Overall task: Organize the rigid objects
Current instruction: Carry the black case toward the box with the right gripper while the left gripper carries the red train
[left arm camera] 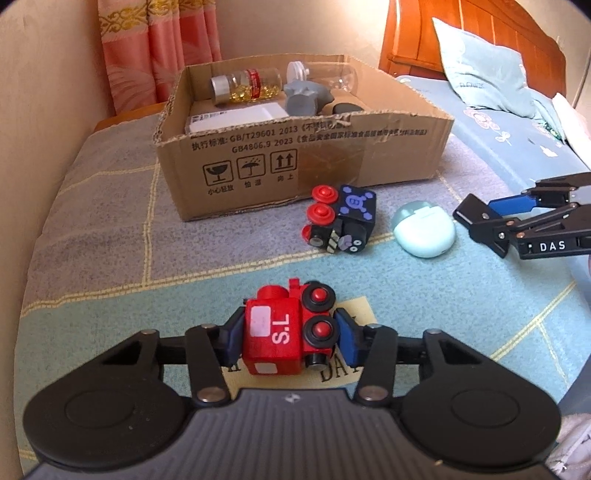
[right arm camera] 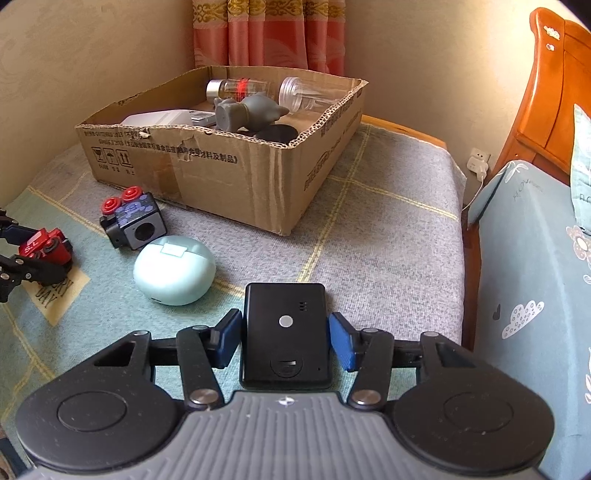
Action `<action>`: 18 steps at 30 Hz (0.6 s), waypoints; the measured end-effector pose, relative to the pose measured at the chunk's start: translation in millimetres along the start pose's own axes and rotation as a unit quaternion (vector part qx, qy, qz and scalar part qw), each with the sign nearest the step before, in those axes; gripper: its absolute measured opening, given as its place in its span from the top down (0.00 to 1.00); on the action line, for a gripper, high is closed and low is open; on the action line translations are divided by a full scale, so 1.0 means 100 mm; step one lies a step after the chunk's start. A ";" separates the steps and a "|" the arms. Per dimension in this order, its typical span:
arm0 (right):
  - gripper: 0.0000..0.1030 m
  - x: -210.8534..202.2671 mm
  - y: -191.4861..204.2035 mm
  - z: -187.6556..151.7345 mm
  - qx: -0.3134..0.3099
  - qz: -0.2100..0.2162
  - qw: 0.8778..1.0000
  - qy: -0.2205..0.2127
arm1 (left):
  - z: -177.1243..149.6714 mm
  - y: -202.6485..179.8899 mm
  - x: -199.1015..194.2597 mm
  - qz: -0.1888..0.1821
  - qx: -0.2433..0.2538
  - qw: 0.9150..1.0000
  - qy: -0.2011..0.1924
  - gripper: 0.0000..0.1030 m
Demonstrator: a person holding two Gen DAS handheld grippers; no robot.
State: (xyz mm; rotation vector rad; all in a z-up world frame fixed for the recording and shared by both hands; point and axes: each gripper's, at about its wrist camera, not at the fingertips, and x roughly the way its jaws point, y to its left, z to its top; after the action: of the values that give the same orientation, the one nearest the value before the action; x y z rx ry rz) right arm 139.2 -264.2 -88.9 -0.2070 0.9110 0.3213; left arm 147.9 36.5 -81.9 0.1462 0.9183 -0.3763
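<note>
Red toy train point(left arm camera: 280, 332) — black wheels, mint green case point(left arm camera: 423, 233), brown cardboard box point(left arm camera: 295, 155), grey-teal checked cloth point(left arm camera: 110, 258)

A pink curtain point(left arm camera: 159, 48) with a gold patterned band hangs against the cream wall point(right arm camera: 92, 44) behind the far edge of the surface. The surface wears a checked cloth point(right arm camera: 388, 236) in grey and pale green with thin yellow lines. To the right stands a bed with an orange wooden headboard point(left arm camera: 443, 33), a pale green pillow point(left arm camera: 484, 70) and a flower-printed sheet point(right arm camera: 524, 266), and a white plug point(right arm camera: 478, 164) sits in the wall socket beside it.
</note>
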 end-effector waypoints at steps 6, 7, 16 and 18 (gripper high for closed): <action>0.45 -0.18 0.03 0.06 -0.023 0.001 1.000 -0.011 | 0.04 -0.01 -0.09 -0.005 0.016 1.000 -0.005 0.53; 0.45 -0.22 0.03 0.08 -0.026 0.001 1.000 -0.014 | 0.05 -0.01 -0.10 -0.006 0.016 1.000 -0.006 0.53; 0.45 -0.62 0.09 0.41 -0.064 0.005 0.995 -0.069 | 0.25 0.06 -0.34 -0.016 0.014 0.999 -0.030 0.53; 0.45 -0.68 0.09 0.54 -0.067 0.013 0.994 -0.087 | 0.34 0.07 -0.39 -0.013 0.018 0.999 -0.041 0.53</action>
State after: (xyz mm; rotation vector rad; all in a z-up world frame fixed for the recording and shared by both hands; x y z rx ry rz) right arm 137.2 -252.0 -2.6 -0.2857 0.7214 0.4186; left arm 154.5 43.6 -30.4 0.1503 0.8335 -0.4209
